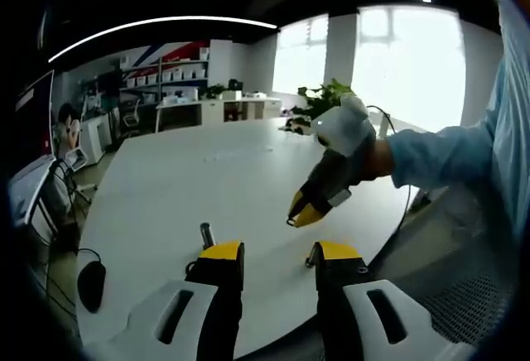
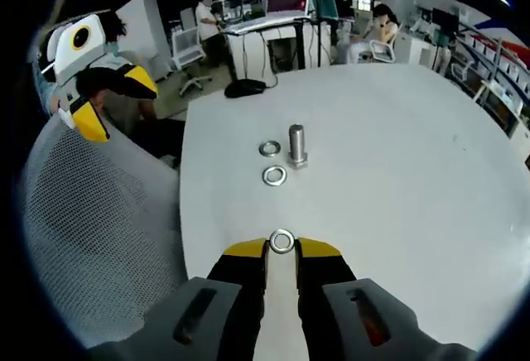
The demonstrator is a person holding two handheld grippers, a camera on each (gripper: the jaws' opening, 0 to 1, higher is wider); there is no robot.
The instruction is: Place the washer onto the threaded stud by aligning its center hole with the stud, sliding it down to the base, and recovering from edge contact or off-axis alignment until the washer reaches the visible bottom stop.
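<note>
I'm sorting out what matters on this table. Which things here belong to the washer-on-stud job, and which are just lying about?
For the job:
right gripper, its jaws shut on a washer
threaded stud, upright on the table
two spare washers beside the stud

Lying about:
computer mouse
mesh chair
potted plant

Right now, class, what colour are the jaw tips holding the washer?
Yellow, on black jaws; the washer sits between them. Clearest in the right gripper view.

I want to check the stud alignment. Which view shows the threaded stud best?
The right gripper view: the threaded stud stands upright and unobstructed on the table, beside two washers. In the left gripper view it is small, near the left gripper's jaws.
</note>
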